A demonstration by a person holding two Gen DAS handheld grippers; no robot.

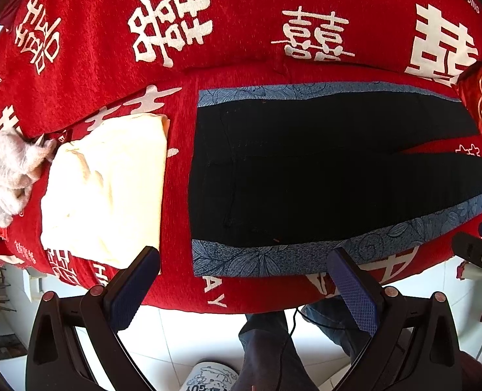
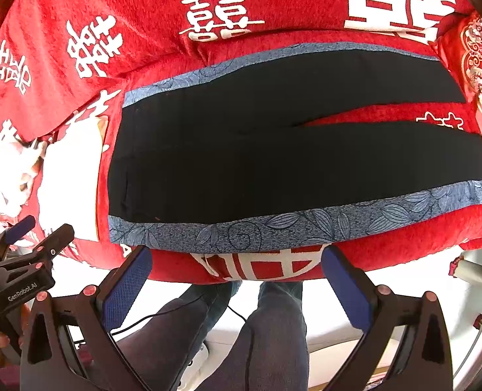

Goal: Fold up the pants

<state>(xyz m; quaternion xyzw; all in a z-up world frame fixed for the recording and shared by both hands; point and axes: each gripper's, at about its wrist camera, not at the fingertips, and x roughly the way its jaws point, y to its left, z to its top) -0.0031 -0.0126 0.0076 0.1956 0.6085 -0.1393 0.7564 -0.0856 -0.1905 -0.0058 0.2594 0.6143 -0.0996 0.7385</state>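
One pair of pants (image 1: 322,169), one cream cloth (image 1: 110,189), two claws (image 1: 244,270).

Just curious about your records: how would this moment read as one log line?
pants flat, unfolded on red cover | left gripper open, empty | right gripper open, empty | cream garment beside

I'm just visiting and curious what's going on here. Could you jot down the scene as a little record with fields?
surface: red cover with white characters
main item: black pants with blue patterned side stripes, lying flat, legs slightly apart
fold state: not yet folded
beside the pants: folded cream cloth, apart from them
left gripper: jaws open, holding nothing
right gripper: jaws open, holding nothing, near the pants' blue edge
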